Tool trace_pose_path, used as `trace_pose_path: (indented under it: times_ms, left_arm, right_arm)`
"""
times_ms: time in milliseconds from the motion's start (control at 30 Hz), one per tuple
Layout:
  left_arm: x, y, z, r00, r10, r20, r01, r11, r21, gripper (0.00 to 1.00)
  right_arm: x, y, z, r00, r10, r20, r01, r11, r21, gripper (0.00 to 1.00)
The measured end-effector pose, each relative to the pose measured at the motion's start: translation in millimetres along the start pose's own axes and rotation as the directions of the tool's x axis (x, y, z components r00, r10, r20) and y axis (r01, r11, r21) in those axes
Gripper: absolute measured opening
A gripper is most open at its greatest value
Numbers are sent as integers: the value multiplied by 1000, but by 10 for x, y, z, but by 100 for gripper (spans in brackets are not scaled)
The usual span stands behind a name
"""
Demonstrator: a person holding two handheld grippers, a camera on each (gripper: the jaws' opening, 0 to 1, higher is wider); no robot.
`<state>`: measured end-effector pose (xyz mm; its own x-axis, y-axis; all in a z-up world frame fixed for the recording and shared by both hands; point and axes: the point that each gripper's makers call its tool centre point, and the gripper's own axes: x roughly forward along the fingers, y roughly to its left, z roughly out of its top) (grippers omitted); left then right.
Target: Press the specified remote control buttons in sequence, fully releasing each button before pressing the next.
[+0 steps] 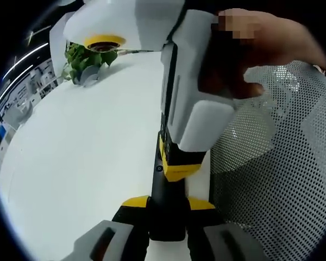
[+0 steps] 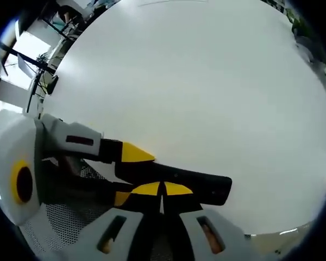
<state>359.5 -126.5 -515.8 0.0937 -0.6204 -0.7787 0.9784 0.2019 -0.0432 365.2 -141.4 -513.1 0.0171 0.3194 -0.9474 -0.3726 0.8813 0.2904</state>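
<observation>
A slim black remote [image 1: 166, 209] lies lengthwise between my left gripper's [image 1: 167, 204] yellow-tipped jaws, which are shut on its sides over the white table [image 1: 87, 152]. My right gripper [image 1: 177, 165], held by a hand [image 1: 250, 49], comes down from above. Its yellow tips rest on the remote's top face. In the right gripper view its own jaws [image 2: 163, 190] stand shut, tips together against the remote [image 2: 206, 187]. The left gripper [image 2: 127, 174] reaches in from the left and clamps the remote's near end. The buttons are hidden under the tips.
A white perforated mesh surface [image 1: 277, 179] lies close on the right of the remote, also seen as mesh [image 2: 65, 217] low on the left. A green plant in a grey pot [image 1: 82, 61] stands at the table's far end. Office furniture [image 2: 49, 49] lies beyond the table edge.
</observation>
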Motion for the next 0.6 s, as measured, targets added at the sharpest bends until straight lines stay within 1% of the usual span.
trace_pose_path:
  times_ms: [167, 367, 500, 600]
  left_arm:
    - [3, 5, -1, 1000, 2, -1, -2, 1000, 2, 25]
    - [5, 2, 1, 1000, 3, -2, -3, 1000, 5, 25]
    - [4, 2, -1, 1000, 2, -2, -2, 1000, -1, 25]
    - [4, 1, -2, 1000, 2, 0, -2, 1000, -3, 25]
  right_arm:
    - [8, -14, 7, 1000, 13, -2, -13, 999, 35, 0]
    - [12, -7, 4, 1000, -9, -2, 9, 1000, 19, 0]
    - [18, -14, 6, 1000, 4, 5, -4, 1000, 19, 0]
    - [26, -30, 8, 1000, 18, 25, -18, 1000, 25, 0]
